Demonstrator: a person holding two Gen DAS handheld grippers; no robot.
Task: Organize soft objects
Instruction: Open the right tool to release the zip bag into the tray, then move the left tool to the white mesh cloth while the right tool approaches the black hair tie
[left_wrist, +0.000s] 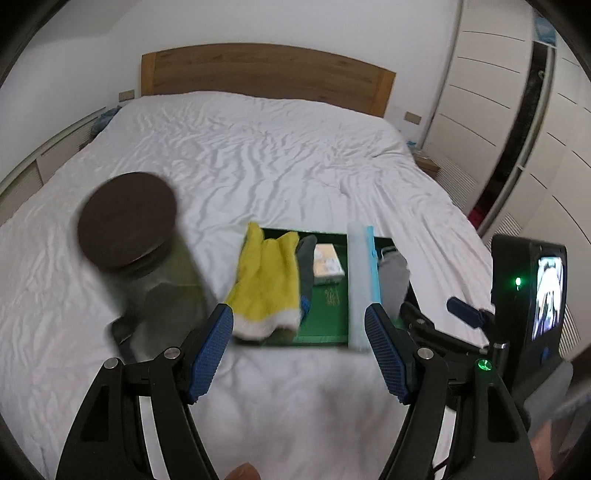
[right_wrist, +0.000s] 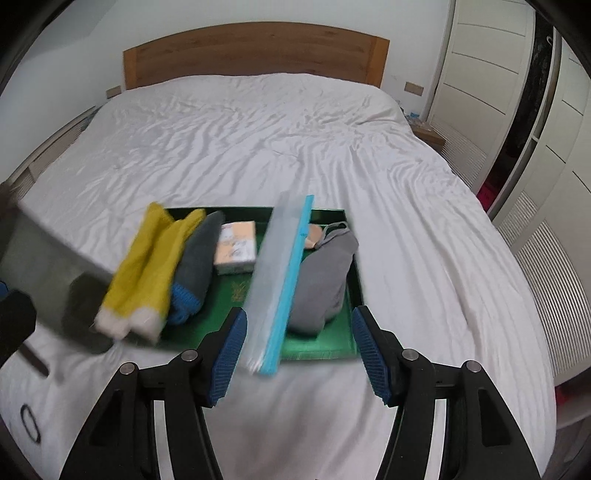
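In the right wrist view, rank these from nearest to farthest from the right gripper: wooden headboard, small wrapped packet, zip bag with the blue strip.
1. Zip bag: its near end lies between the open fingers of the right gripper.
2. Small wrapped packet: in the green tray, left of the bag.
3. Wooden headboard: at the bed's far end.

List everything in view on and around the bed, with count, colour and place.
Tray: one, green, on the bed near its foot.
Yellow socks: a pair, yellow with white cuffs, over the tray's left edge.
Dark sock: one, grey with blue cuff, beside the yellow socks.
Packet: one, pale, in the tray.
Zip bag: one, clear with blue strip, across the tray.
Grey cloth: one, grey, tray's right side.
Jar: one, brown lid, left of the tray.
Bed: one, white cover, wooden headboard.
Left gripper: open, empty.
Right gripper: open, empty.
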